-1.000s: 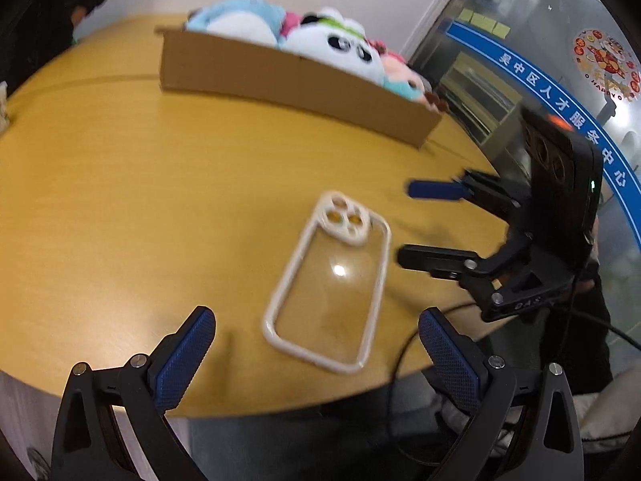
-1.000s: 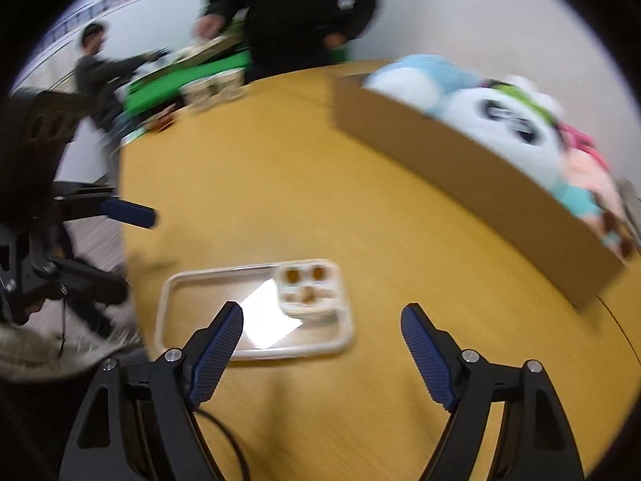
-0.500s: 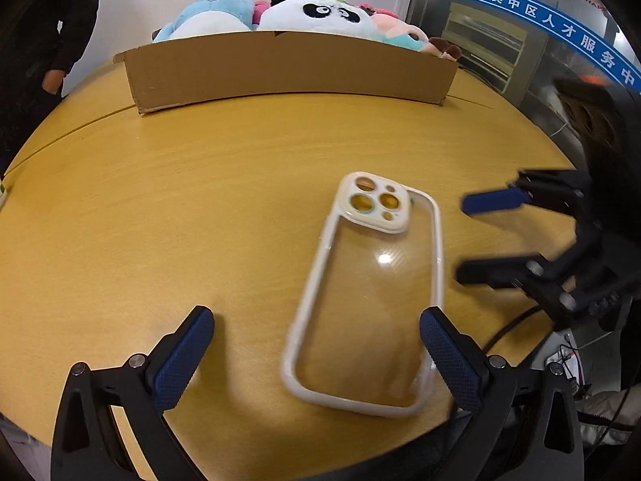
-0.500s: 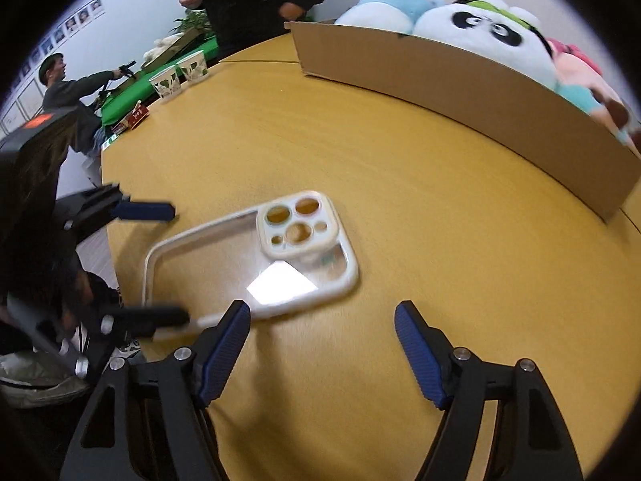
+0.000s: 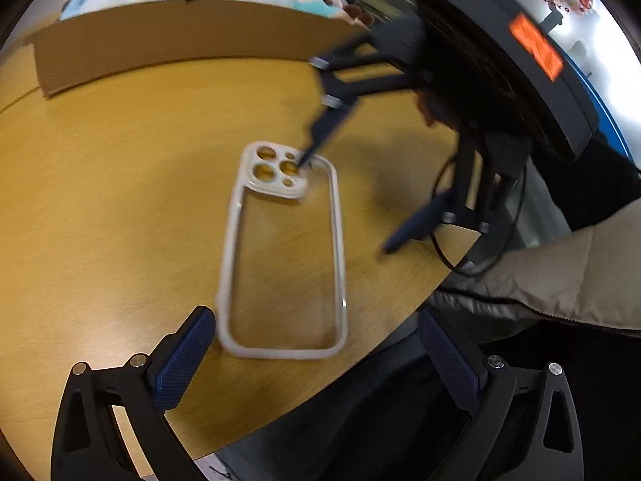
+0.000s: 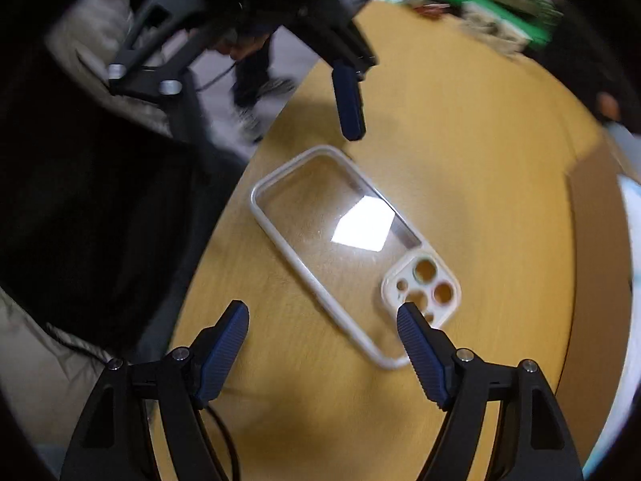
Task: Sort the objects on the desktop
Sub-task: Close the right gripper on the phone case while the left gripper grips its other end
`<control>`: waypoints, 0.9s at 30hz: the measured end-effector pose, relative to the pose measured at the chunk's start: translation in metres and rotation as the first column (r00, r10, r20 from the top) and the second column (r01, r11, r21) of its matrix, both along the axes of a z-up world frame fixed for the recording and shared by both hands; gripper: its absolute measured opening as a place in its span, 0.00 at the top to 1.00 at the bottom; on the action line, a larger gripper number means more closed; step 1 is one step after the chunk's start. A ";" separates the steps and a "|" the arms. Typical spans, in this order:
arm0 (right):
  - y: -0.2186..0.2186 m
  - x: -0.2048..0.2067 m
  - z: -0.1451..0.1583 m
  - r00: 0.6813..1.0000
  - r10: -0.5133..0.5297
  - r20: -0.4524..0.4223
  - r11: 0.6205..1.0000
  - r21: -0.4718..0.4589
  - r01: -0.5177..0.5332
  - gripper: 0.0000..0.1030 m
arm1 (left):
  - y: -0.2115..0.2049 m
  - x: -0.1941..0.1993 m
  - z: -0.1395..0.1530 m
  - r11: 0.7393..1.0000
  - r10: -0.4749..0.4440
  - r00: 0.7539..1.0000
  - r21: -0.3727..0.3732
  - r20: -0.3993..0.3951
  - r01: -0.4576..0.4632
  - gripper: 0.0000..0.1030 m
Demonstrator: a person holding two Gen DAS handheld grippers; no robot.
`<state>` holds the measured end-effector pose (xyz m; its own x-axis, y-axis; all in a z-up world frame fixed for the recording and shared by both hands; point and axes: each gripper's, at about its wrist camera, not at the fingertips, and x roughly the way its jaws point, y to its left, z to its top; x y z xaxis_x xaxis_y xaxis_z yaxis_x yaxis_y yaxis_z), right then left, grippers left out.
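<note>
Phone case, clear with a pale rim, lies flat near the surface's front edge, flanked end to end by the left hand-held gripper and right hand-held gripper, both spread wide and holding nothing. A clumsy nudge could likely slide it off that close edge. Open wood stretches toward the cardboard box at the far edge.
</note>
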<state>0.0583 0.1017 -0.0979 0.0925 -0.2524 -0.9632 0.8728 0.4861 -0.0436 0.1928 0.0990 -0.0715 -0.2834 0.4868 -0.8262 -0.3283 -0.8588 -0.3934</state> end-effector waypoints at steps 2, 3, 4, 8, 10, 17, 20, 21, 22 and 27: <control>-0.016 -0.011 -0.002 1.000 0.027 0.012 1.000 -0.005 -0.027 0.26 | 0.007 -0.003 -0.004 1.000 0.001 1.000 -0.021 0.008 -0.001 0.01; -0.022 -0.018 -0.003 0.999 0.025 0.033 1.000 -0.013 -0.025 0.22 | 0.008 -0.004 -0.004 0.999 -0.001 1.000 -0.033 0.003 0.001 0.01; -0.027 -0.024 -0.003 0.998 0.024 0.054 1.000 -0.021 -0.023 0.21 | 0.009 -0.005 -0.004 0.999 -0.003 1.000 -0.045 -0.001 0.003 0.01; -0.029 -0.040 -0.005 0.994 -0.034 0.100 0.998 -0.045 0.038 0.21 | 0.012 -0.009 -0.003 0.996 -0.012 1.000 -0.093 -0.020 0.010 0.01; -0.023 -0.045 -0.006 0.992 -0.084 0.094 0.995 -0.049 0.089 0.21 | 0.014 -0.011 -0.003 0.993 -0.016 0.999 -0.117 -0.028 0.013 0.01; 0.013 -0.034 -0.018 0.861 -0.507 0.041 0.856 -0.095 0.508 0.19 | 0.021 -0.018 -0.003 0.979 -0.034 0.998 -0.200 -0.058 0.022 0.01; 0.025 -0.028 -0.019 0.756 -0.652 0.055 0.750 -0.097 0.654 0.19 | 0.027 -0.021 0.000 0.979 -0.087 0.994 -0.190 -0.062 0.074 0.01; 0.028 -0.027 -0.018 0.713 -0.698 0.068 0.707 -0.090 0.701 0.19 | 0.030 -0.022 0.001 0.979 -0.115 0.991 -0.177 -0.064 0.102 0.01; 0.032 -0.028 -0.017 0.655 -0.749 0.105 0.650 -0.081 0.756 0.20 | 0.035 -0.023 0.004 0.976 -0.161 0.984 -0.162 -0.076 0.147 0.01; 0.046 -0.027 -0.007 0.592 -0.779 0.206 0.582 -0.115 0.805 0.20 | 0.053 -0.031 0.009 0.931 -0.345 0.933 -0.160 -0.100 0.327 0.01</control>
<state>0.0318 0.1475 -0.1048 -0.1193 -0.4444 -0.8878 0.9096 -0.4074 0.0817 0.1614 0.1516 -0.0628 -0.2279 0.4550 -0.8608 -0.6457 -0.7324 -0.2162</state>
